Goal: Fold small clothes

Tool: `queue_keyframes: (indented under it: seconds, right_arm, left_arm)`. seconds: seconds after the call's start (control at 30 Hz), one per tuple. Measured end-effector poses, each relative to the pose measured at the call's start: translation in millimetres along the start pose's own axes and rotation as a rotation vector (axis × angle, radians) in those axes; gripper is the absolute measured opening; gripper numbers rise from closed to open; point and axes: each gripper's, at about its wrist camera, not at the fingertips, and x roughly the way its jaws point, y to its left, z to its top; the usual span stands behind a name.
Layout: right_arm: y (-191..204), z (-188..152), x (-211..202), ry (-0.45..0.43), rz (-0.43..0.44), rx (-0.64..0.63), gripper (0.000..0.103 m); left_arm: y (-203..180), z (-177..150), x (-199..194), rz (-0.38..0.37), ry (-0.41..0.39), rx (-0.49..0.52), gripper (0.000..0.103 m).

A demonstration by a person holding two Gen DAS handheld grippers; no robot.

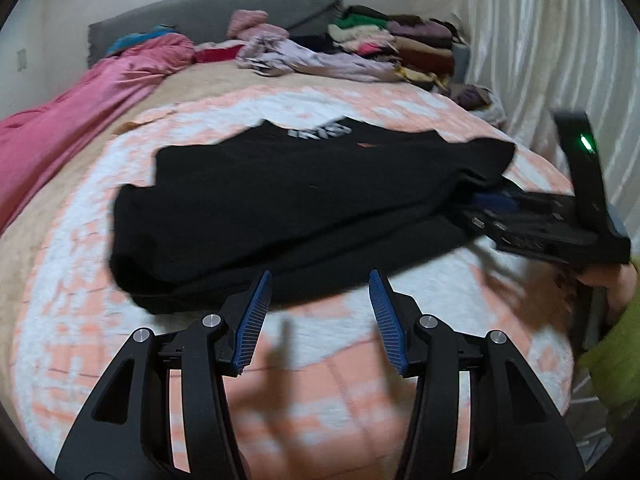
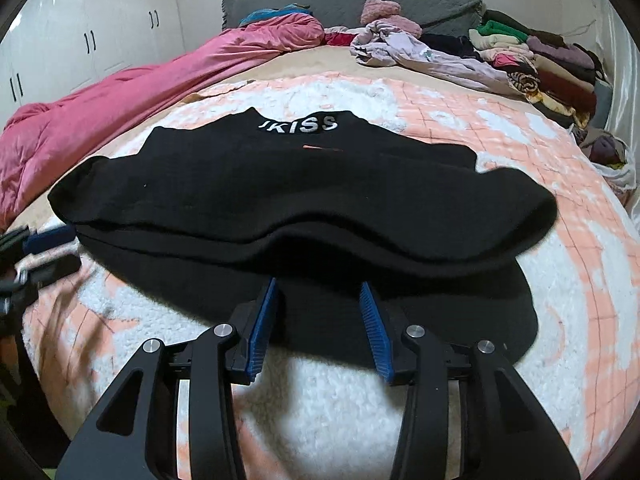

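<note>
A black garment (image 1: 304, 200) with white lettering lies folded over itself on the pink and white blanket (image 1: 120, 320); it also shows in the right wrist view (image 2: 304, 192). My left gripper (image 1: 320, 286) is open and empty, just short of the garment's near edge. My right gripper (image 2: 318, 292) is open, its fingertips (image 2: 270, 300) at the edge of the garment's lower layer, holding nothing. The right gripper also shows in the left wrist view (image 1: 492, 208), at the garment's right side. The left gripper shows blurred in the right wrist view (image 2: 44, 248), at the left.
A pink quilt (image 2: 120, 108) lies along the bed's left side. A loose lilac garment (image 2: 420, 56) and stacks of folded clothes (image 2: 552, 68) sit at the head and right. White wardrobes (image 2: 80, 40) stand at the left, a curtain (image 1: 560, 60) at the right.
</note>
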Motion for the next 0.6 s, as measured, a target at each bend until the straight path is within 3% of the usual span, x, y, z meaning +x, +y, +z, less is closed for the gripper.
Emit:
queue_keyframes:
  seconds: [0.2, 0.6]
  right_arm:
    - [-4.0, 24.8, 6.0, -0.030, 0.025, 0.010, 0.042]
    - [-26.4, 76.8, 24.1, -0.066, 0.062, 0.113, 0.041]
  left_arm:
    - [-1.0, 6.9, 34.4, 0.021, 0.073, -0.016, 0.042]
    - [41.4, 40.7, 29.3, 0.101, -0.028, -0.071, 0.042]
